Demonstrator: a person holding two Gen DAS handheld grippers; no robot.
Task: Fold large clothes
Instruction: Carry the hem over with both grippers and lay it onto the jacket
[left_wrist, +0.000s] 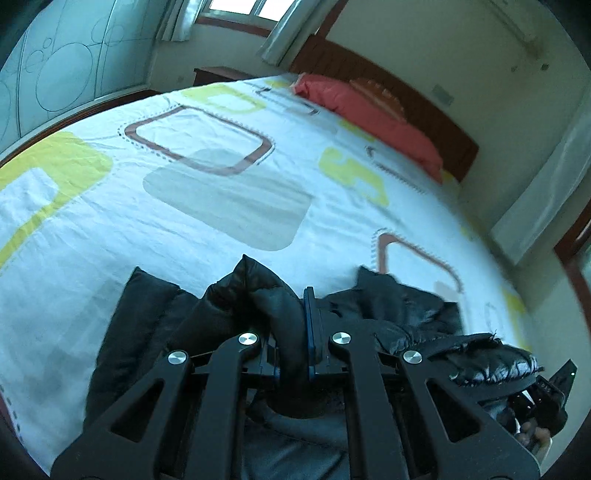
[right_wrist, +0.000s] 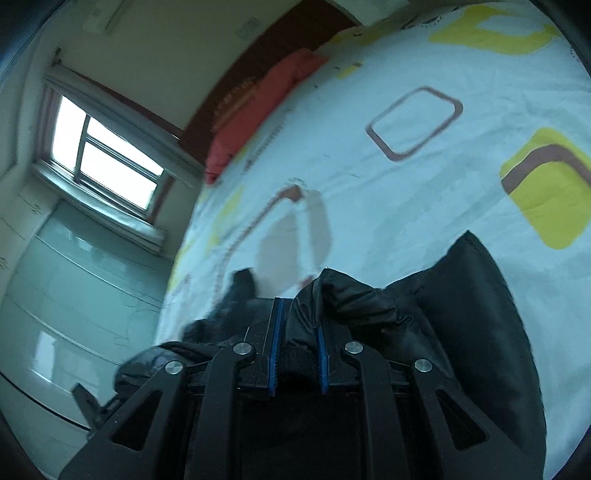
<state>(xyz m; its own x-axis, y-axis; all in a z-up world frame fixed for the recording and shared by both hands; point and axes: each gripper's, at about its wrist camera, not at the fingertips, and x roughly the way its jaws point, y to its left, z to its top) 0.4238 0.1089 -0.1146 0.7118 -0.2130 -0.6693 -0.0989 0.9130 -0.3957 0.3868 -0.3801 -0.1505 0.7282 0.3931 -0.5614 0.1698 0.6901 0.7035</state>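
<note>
The left gripper (left_wrist: 295, 332) is clamped on a fold of the black jacket (left_wrist: 155, 325). The fold bulges up between its blue-edged pads and stands ahead of the fingertips. The right gripper (right_wrist: 299, 343) is likewise clamped on a fold of the jacket (right_wrist: 476, 332), with dark fabric bunched between its pads and rising past the tips.

The jacket lies at the near edge of the bed (left_wrist: 110, 229), directly under and ahead of both sets of fingers. In the left wrist view, a flat quilted panel extends to the left of the fingers and reaches a short way up the sheet; a crumpled, glossy portion spreads to the right of the fingers. At the far right of that portion, part of the other gripper and some fingers of a hand (left_wrist: 532, 430) are visible below the fabric. In the right wrist view, a broad dark panel rises to the right of the fingers, and a ragged, blurred part sits to the left.

The jacket's long axis runs across the fingers, from one gripper to the other, along the bed edge. Which end is collar or hem cannot be told.

Beyond the fingertips the sheet is bare, printed with yellow, brown and grey rounded squares. A red pillow (left_wrist: 373, 114) lies at the far side, against the headboard (left_wrist: 413, 99).
</note>
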